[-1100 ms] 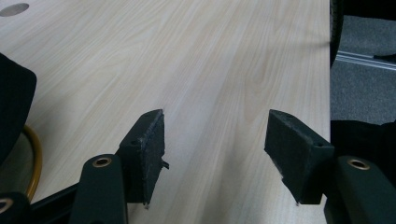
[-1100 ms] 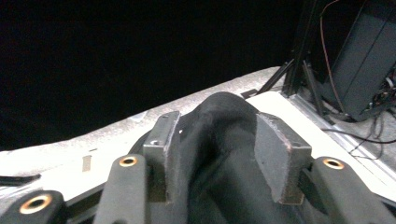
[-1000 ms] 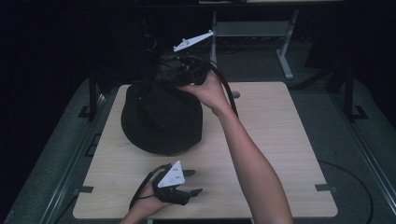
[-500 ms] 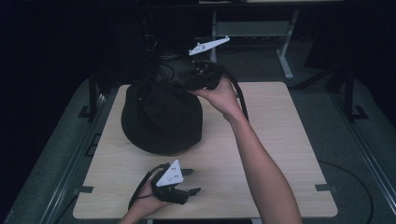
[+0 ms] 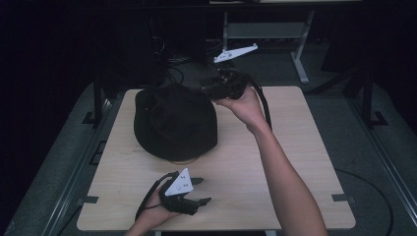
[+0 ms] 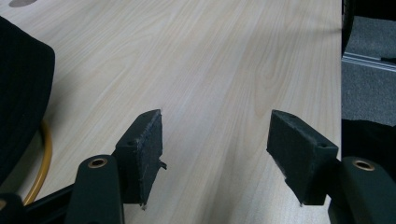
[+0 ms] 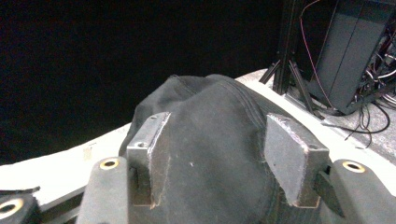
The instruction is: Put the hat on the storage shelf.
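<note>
- On the pale wooden table (image 5: 275, 162), a black hat (image 5: 174, 123) lies crown up toward the left rear part of the top, resting flat on the wood.
- A thin yellow-orange ring (image 5: 183, 160) peeks out from under the hat's near edge; in the left gripper view the same ring (image 6: 43, 158) curves out beside the dark brim (image 6: 21, 93) at the left border.
- The right gripper (image 5: 209, 88) is held by the person's right hand (image 5: 243, 103) at the hat's right rear edge, its black jaws pointing left toward the crown.
- In the right gripper view the hat (image 7: 210, 140) sits straight ahead of the right gripper (image 7: 215, 158), rising behind and between the two pads (image 7: 156, 154).
- Its jaws have just been opening and stand apart; the cloth lies in the gap, but the pads do not pinch it.
- The left gripper (image 5: 199, 191) rests low near the table's front edge, in front of the hat and well apart from it, pointing right.
- In the left gripper view, the left gripper (image 6: 215, 154) has its jaws spread wide over bare wood, with nothing between them.
- The hat lies off to the left of those jaws, not touching them.
</note>
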Available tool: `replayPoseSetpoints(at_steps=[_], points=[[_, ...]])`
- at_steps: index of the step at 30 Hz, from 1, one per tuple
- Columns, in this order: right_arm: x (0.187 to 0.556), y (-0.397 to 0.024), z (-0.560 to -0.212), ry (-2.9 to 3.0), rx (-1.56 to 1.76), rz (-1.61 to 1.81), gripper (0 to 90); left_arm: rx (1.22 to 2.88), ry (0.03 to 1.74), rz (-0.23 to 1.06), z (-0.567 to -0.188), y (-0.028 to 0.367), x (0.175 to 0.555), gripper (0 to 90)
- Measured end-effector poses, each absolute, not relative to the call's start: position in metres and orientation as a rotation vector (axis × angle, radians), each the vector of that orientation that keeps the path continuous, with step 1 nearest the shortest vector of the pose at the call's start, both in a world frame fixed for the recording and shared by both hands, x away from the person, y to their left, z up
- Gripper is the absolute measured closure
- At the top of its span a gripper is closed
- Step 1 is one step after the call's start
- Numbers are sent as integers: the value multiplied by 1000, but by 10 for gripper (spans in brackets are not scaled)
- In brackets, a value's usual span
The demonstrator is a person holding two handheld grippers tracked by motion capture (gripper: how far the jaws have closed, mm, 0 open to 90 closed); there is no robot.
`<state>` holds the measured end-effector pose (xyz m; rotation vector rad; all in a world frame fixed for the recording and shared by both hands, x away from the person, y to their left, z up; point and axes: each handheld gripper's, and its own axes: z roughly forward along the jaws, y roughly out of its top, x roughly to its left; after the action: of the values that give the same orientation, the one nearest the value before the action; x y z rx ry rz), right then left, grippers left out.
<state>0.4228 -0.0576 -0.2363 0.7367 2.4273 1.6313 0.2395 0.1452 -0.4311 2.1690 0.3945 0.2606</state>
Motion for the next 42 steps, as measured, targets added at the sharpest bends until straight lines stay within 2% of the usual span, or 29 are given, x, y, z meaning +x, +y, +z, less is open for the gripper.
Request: replayPoseSetpoints(at_steps=[20,29,42], points=[[410,-96,-260,2415,808,1646,374,2172,402,264,-433,146,242,345],[403,-115,-276,2408,861,1658,295,2167,424,258,-433,147,243,321],[392,-134,-293,2397,908,1646,228,2149,464,251,-434,147,244,265]])
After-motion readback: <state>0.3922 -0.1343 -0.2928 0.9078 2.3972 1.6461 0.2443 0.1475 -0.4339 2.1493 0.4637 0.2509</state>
